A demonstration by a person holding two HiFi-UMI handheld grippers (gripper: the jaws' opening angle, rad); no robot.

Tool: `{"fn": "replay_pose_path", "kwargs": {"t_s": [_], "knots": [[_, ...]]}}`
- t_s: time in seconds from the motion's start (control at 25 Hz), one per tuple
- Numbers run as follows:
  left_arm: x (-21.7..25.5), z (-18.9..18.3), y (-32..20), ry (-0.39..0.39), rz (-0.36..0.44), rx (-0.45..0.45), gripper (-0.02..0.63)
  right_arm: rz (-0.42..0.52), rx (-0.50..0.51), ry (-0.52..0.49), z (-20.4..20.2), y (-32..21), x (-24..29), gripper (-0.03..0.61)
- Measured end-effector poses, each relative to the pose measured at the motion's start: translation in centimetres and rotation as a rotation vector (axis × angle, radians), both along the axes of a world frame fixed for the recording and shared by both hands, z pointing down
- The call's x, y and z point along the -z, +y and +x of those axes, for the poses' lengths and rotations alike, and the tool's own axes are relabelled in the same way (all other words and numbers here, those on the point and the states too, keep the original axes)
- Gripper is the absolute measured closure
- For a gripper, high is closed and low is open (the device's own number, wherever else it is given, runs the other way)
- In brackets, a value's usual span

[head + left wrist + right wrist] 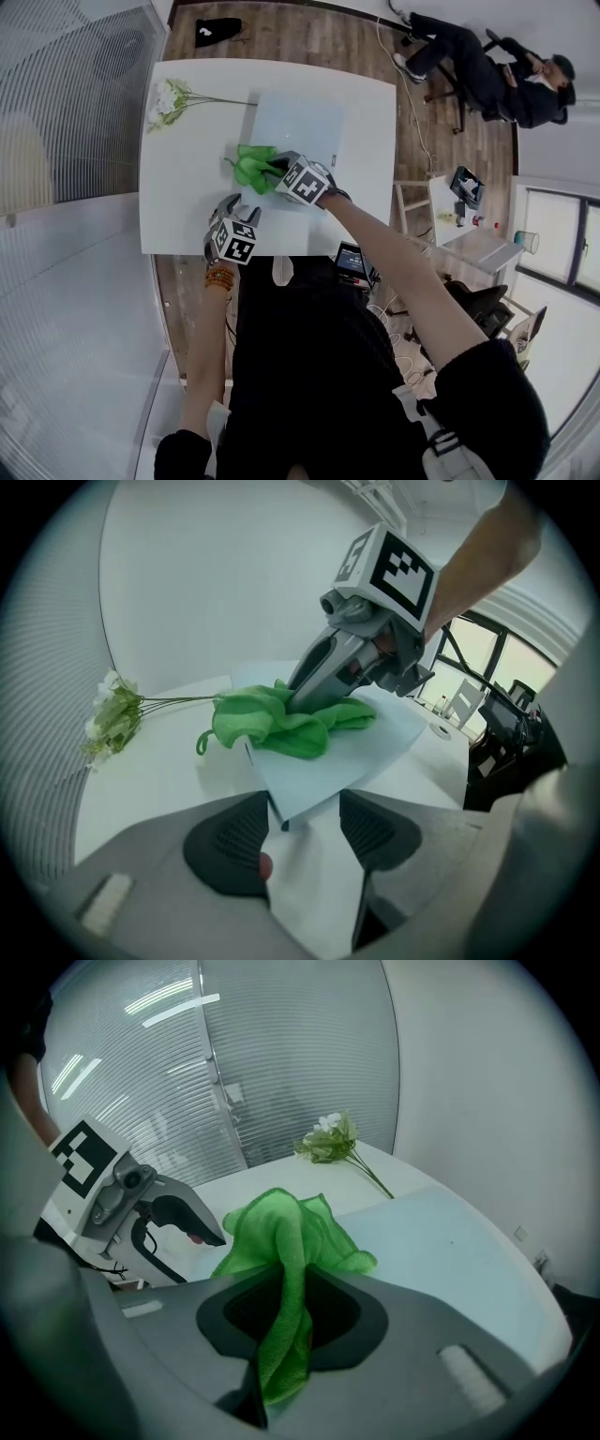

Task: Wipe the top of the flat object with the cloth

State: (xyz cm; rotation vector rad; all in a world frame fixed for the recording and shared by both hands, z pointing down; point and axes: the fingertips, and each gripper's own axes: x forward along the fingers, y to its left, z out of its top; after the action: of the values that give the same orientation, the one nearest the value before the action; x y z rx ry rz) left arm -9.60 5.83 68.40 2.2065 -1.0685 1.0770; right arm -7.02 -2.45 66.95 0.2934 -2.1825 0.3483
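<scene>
Far left on the white table (178, 220): flowers (167, 101), well apart from the rest. Then the left gripper (230, 206), jaws spread and empty, just short of the near corner of the pale board (305, 122). Next, the green cloth (249, 169), bunched on the board's near left edge, pinched by the right gripper (277, 170). Far right, a seated person (487, 75).

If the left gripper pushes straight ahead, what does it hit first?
Probably the near corner of the pale blue board, just ahead of its open jaws; the green cloth lies beyond.
</scene>
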Motion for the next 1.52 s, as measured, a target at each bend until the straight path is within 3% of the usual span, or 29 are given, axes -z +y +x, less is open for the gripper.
{"fn": "replay_pose_path", "kwargs": {"t_s": [0.2, 0.4, 0.56, 0.64, 0.76, 0.88, 1.04, 1.24, 1.4, 1.52], "knots": [[-0.2, -0.2, 0.1, -0.005, 0.003, -0.001, 0.367, -0.001, 0.052, 0.004, -0.7, 3.0, -0.1, 0.482], [-0.2, -0.1, -0.3, -0.012, 0.003, -0.004, 0.367, -0.015, 0.036, -0.015, -1.0, 4.7, 0.0, 0.482], [-0.4, -0.6, 1.2, -0.022, -0.016, -0.045, 0.388, -0.12, -0.018, -0.041, -0.8, 6.3, 0.1, 0.479], [0.5, -1.6, 2.0, -0.024, -0.009, -0.078, 0.388, -0.16, -0.048, -0.083, -0.9, 6.1, 1.3, 0.477], [4.3, -2.1, 0.8, 0.006, 0.064, -0.088, 0.391, -0.161, -0.161, -0.263, 0.1, 3.3, 5.8, 0.476], [10.3, -2.1, -1.4, 0.11, 0.199, -0.042, 0.397, -0.066, -0.28, -0.471, 1.8, 0.5, 13.1, 0.476], [20.4, -0.8, -5.0, 0.324, 0.445, 0.034, 0.408, 0.179, -0.366, -0.635, 4.2, -0.5, 22.5, 0.474], [29.6, 0.4, -6.7, 0.441, 0.681, 0.073, 0.447, 0.406, -0.487, -0.723, 6.5, 1.6, 29.7, 0.474], [33.1, 1.2, -6.4, 0.481, 0.761, 0.104, 0.577, 0.515, -0.625, -0.72, 9.0, 3.2, 31.5, 0.481], [34.1, 1.7, -5.9, 0.503, 0.782, 0.103, 0.588, 0.565, -0.662, -0.685, 9.7, 4.3, 31.5, 0.483]]}}
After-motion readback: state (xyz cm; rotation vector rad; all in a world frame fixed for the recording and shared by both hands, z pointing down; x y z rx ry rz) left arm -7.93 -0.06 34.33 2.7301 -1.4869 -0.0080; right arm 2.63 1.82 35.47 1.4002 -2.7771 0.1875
